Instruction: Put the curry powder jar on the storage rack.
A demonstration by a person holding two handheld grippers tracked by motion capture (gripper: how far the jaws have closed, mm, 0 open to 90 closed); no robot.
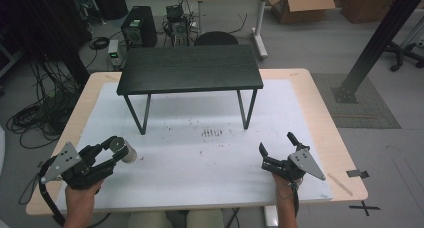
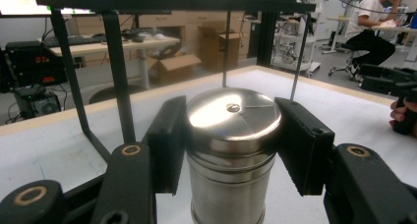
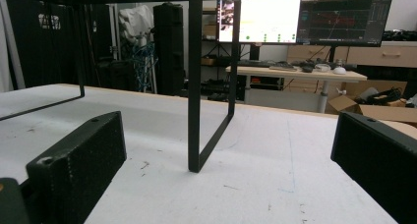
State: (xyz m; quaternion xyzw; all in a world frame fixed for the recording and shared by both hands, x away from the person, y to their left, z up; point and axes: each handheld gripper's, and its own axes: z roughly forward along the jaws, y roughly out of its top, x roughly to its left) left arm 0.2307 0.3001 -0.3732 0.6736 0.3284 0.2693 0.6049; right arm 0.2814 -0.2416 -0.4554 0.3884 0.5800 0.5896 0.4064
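A steel canister [image 1: 125,151] with a flat round lid stands upright at the front left of the white mat [image 1: 200,163]. My left gripper [image 1: 114,149] is shut on it. In the left gripper view both black pads [image 2: 167,145] press the sides of the canister [image 2: 228,184] just under its lid, with my left gripper [image 2: 233,145] centred on it. My right gripper [image 1: 277,143] stands open near the front right of the mat, nothing between its jaws. In the right gripper view my right gripper [image 3: 226,150] faces a leg [image 3: 195,86] of the small black table [image 1: 190,68].
The small black table stands on thin metal legs at the back middle of the mat, with open space beneath it. Dark marks [image 1: 212,133] dot the mat's centre. Cables [image 1: 35,118], a computer tower [image 1: 139,27] and boxes [image 1: 300,8] lie on the floor beyond.
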